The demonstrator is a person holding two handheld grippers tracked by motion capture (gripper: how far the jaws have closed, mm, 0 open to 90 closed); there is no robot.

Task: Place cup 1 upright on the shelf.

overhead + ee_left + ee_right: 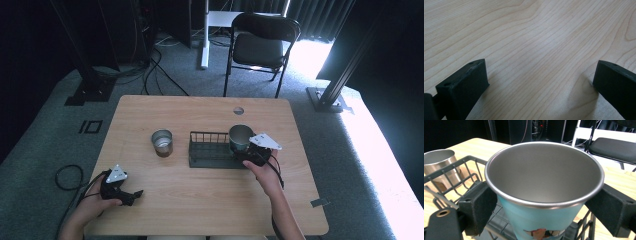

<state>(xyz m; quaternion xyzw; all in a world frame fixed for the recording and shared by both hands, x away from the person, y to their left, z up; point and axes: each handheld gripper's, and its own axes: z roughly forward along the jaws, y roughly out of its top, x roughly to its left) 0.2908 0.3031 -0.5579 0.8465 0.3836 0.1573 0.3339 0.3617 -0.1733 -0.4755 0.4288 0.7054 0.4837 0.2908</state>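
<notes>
— So, where do we have the right gripper (248,151)?

— We hold it at about four o'clock from the table's (200,200) centre, over the right end of the wire rack (210,150). Its jaws are clamped on the teal cup (240,138), one pad on each side just under the steel rim. In the right gripper view the cup (544,195) stands upright between the two black jaws, open mouth up, teal wall below with a patch of colour near its base. The rack's wires (461,175) run beneath and to the left of it there.

— Is the cup resting in the rack?

— We cannot tell whether its base touches the wires; it sits at the rack's three o'clock end, that much is plain.

— And the other cup?

— We see the steel cup (162,142) upright on the table just beside the rack's nine o'clock end, apart from it. In the right gripper view it (441,167) shows behind the wires at the upper left.

— What of our left gripper (131,196)?

— We keep it near the seven o'clock corner of the table, well apart from the rack. Its jaws are spread wide with nothing between them; the left gripper view shows bare wood grain (536,50) between the two pads.
</notes>
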